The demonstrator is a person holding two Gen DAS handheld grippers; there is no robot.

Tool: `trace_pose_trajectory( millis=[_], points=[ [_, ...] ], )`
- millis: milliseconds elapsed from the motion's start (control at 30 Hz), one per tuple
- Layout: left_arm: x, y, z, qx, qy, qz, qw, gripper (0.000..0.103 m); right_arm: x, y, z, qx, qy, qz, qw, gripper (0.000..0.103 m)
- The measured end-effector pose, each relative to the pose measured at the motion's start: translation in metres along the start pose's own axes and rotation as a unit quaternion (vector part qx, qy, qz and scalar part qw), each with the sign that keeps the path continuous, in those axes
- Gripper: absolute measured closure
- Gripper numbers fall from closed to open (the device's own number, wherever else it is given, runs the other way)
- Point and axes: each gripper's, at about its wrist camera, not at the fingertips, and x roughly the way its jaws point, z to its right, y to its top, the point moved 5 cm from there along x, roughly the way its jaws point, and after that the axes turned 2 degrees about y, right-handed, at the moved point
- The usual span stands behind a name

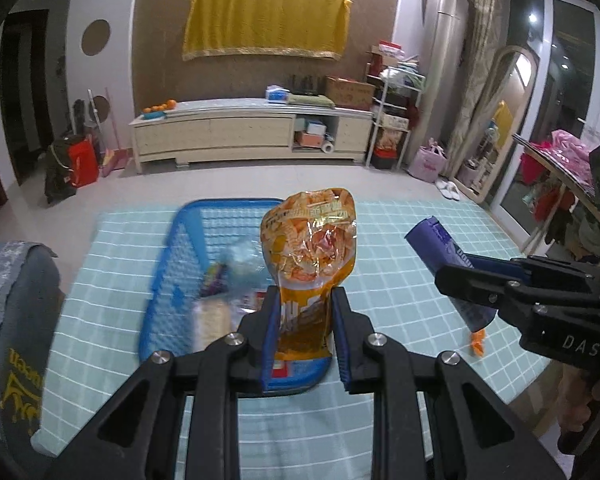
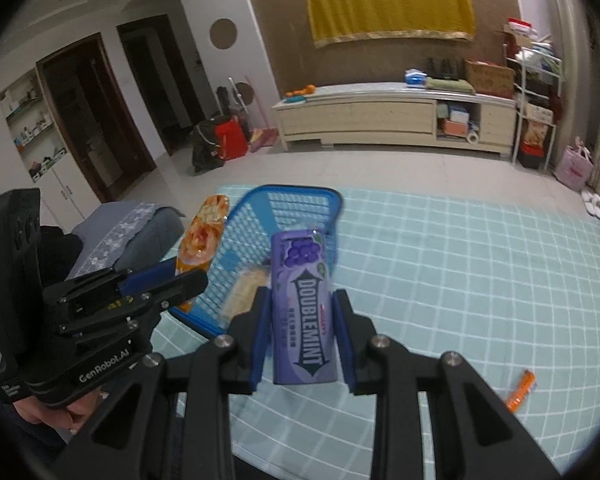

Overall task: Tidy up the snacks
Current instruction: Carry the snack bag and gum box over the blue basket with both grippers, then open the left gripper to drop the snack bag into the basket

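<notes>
Tabletop (image 2: 480,280) under a pale teal checked cloth fills the lower half of both of my views. Nearest, low centre of my left wrist view: left gripper (image 1: 304,322), blue pads clamped on the bottom of an orange snack pouch (image 1: 310,248), which stands upright above the cloth. Low centre of my right wrist view: right gripper (image 2: 300,322), pads pressed on both sides of a purple Doublemint gum pack (image 2: 304,312), label facing the camera, held clear of the table. Lower right of that view: one small orange packet (image 2: 521,390) lying loose on the cloth. Behind both held items, centre-left: blue mesh basket (image 1: 172,280), several blurred packets inside; I cannot tell what they are. Farther back, across the tiled floor: long cream cabinet (image 2: 380,118) against a brown wall, yellow cloth (image 2: 388,4) hanging above it.
</notes>
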Motion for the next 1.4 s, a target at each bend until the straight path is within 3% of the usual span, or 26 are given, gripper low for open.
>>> trace_pose_trajectory(
  millis=[367, 633, 967, 1067, 1200, 1400],
  points=[
    [0.013, -0.003, -0.047, -0.021, 0.015, -0.014, 0.9996, 0.08, 0.049, 0.01, -0.033, -0.018, 0.026, -0.024, 0.999, 0.068],
    [0.051, -0.016, -0.048, -0.027, -0.003, -0.049, 0.9984, 0.08, 0.082, 0.002, -0.024, -0.008, 0.023, -0.051, 0.998, 0.068],
    [0.083, -0.033, -0.032, -0.026, -0.025, -0.083, 0.9959, 0.077, 0.088, -0.006, -0.009, 0.003, 0.007, -0.061, 0.998, 0.068],
    [0.087, -0.037, -0.027, -0.017, -0.028, -0.094, 0.995, 0.072, 0.085, -0.008, -0.003, 0.008, 0.004, -0.063, 0.998, 0.068],
    [0.085, -0.044, -0.025, -0.007, -0.028, -0.095, 0.995, 0.048, 0.079, -0.01, 0.0, 0.009, -0.001, -0.063, 0.998, 0.068],
    [0.063, -0.037, -0.04, -0.028, -0.034, -0.076, 0.9961, 0.043, 0.071, -0.003, -0.005, 0.008, 0.0, -0.055, 0.998, 0.068]
  ],
)
